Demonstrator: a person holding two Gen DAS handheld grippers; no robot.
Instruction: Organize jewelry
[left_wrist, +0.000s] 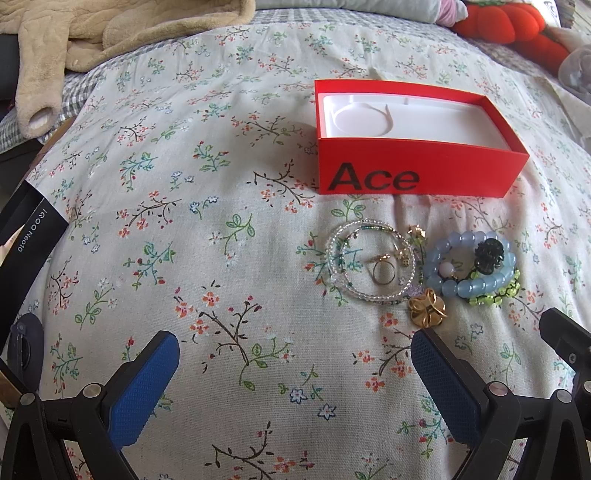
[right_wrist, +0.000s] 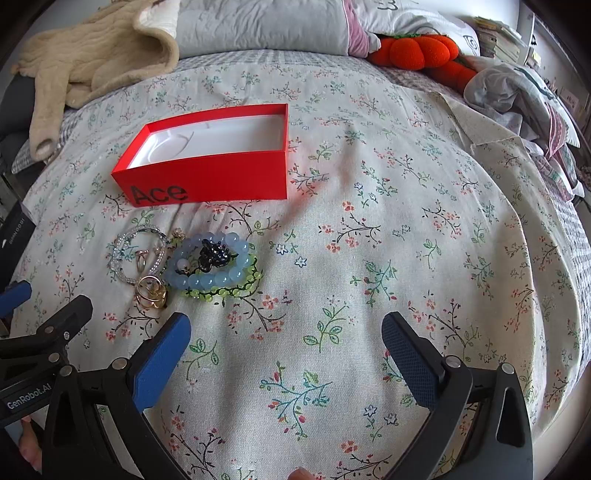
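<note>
Red cardboard box marked "Ace", its white tray empty, sits on a floral bedspread. Just in front lie a clear beaded bracelet around a gold ring, a blue bead bracelet and a gold flower piece. Left gripper and right gripper hover, fingers spread wide, grasping nothing.
</note>
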